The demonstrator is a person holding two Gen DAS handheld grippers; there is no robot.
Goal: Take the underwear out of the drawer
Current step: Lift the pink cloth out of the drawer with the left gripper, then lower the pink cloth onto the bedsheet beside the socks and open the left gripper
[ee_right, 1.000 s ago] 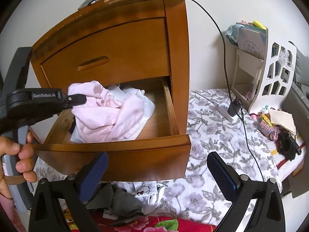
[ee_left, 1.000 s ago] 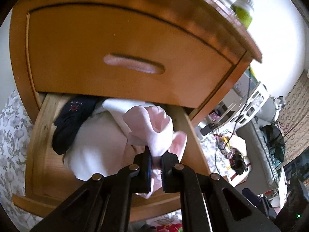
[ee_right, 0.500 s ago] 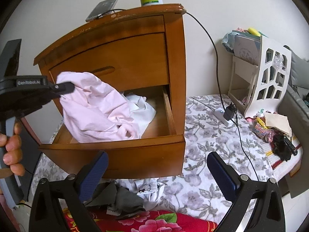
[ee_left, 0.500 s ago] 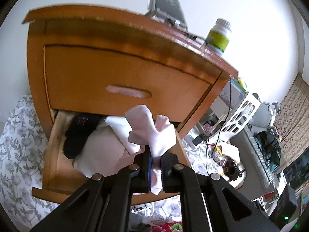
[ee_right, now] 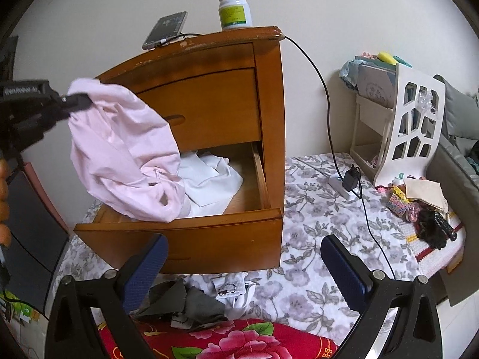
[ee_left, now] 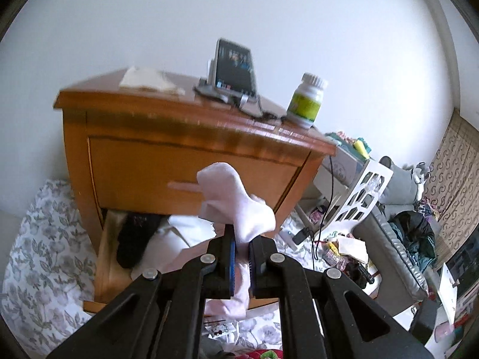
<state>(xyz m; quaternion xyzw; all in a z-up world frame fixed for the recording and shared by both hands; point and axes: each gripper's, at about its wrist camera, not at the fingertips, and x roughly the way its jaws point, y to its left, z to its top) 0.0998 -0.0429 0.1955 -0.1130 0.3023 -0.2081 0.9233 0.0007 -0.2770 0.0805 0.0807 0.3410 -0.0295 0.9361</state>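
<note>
My left gripper [ee_left: 242, 236] is shut on pale pink underwear [ee_left: 236, 203]. In the right wrist view the same left gripper [ee_right: 79, 101] holds that pink underwear [ee_right: 122, 155] up in front of the wooden nightstand [ee_right: 209, 101], its lower folds hanging just over the front left of the open bottom drawer [ee_right: 185, 239]. White cloth [ee_right: 209, 179] stays in the drawer, and a dark garment [ee_left: 134, 239] lies at its left end. My right gripper [ee_right: 242, 272] stands open in front of the drawer, holding nothing.
A phone [ee_right: 164, 30] on a cable and a white pill bottle [ee_right: 235, 9] stand on the nightstand top. Grey and white garments [ee_right: 191, 299] lie on the floral sheet below the drawer. A white cut-out rack [ee_right: 410, 125] and clutter sit at the right.
The left gripper has risen with the pink underwear, pulling most of it up out of the drawer. The right gripper has drawn back and up a little, still open.
</note>
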